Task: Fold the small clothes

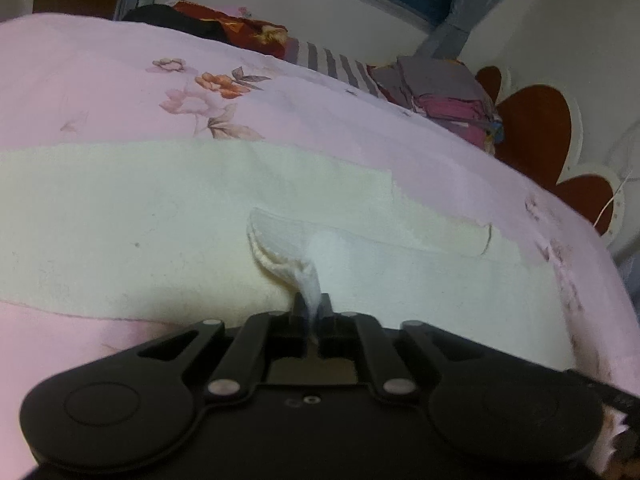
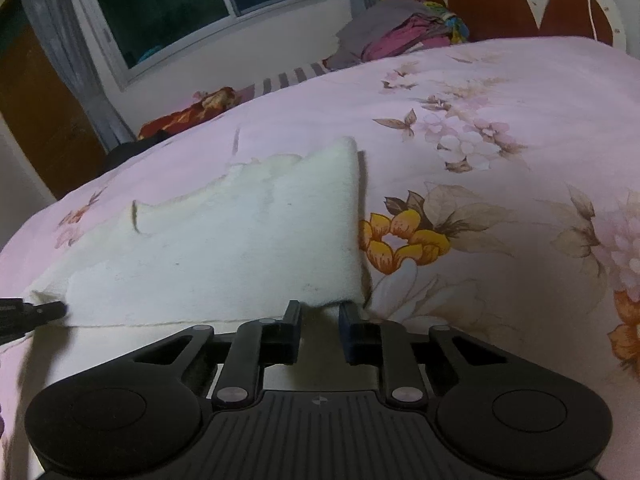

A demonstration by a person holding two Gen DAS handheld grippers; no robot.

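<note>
Left wrist view: the left gripper (image 1: 313, 308) pinches a bunched corner of the cream cloth (image 1: 160, 216), which lies lengthwise across the pink floral bedspread (image 1: 100, 92).

Right wrist view: the right gripper (image 2: 320, 312) (jaws parted) straddles the cloth's near edge; open bedspread lies rightward.

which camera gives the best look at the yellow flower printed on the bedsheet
The right wrist view: the yellow flower is large and sharp on the pink bedsheet, beside the cream cloth. The left wrist view shows none, only orange and pink blooms.

cloth (image 1: 160, 216) on bed (image 1: 100, 92), clothes pile (image 1: 448, 96) behind
</note>
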